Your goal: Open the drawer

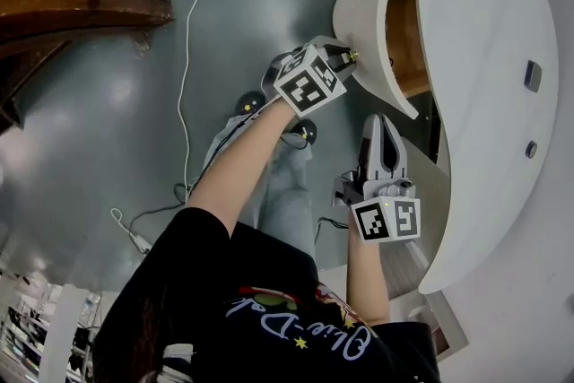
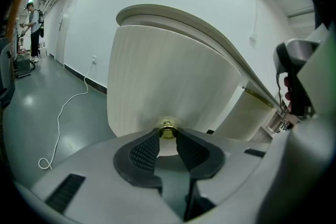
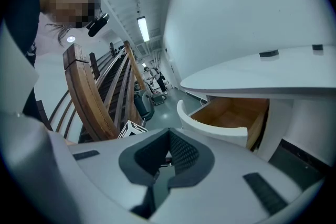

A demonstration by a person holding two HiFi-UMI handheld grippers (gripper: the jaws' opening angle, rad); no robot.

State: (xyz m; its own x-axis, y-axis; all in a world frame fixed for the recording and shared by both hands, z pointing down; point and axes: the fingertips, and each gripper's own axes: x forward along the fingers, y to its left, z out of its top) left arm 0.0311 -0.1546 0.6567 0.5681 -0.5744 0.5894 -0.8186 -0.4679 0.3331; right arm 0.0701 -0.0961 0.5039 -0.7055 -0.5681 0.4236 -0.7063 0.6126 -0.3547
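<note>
Left gripper [image 1: 343,60] has its jaws clenched on the small brass knob [image 2: 167,130], but only the very tips of the pads [image 2: 144,152] bite it. The drawer [image 1: 369,31] is at 1 o'clock in the head view, already part way out from under the white counter [image 1: 484,58], with its wood inside showing. Right gripper [image 3: 169,136] hangs at 5 o'clock from the left one, just beside the counter edge, jaws together on nothing. Main risk as I see it: the tip-only hold slips off the round knob if I pull harder or let the wrist tilt, and the gripper then snaps back toward the person's legs. Second risk: pulling off the drawer's line, say toward 9 o'clock, would rack it and make it bind. Third: I can't see the runners or any stop, so overpulling could drop the drawer out. The right gripper could also clip the drawer front if it drifts toward 12.
</note>
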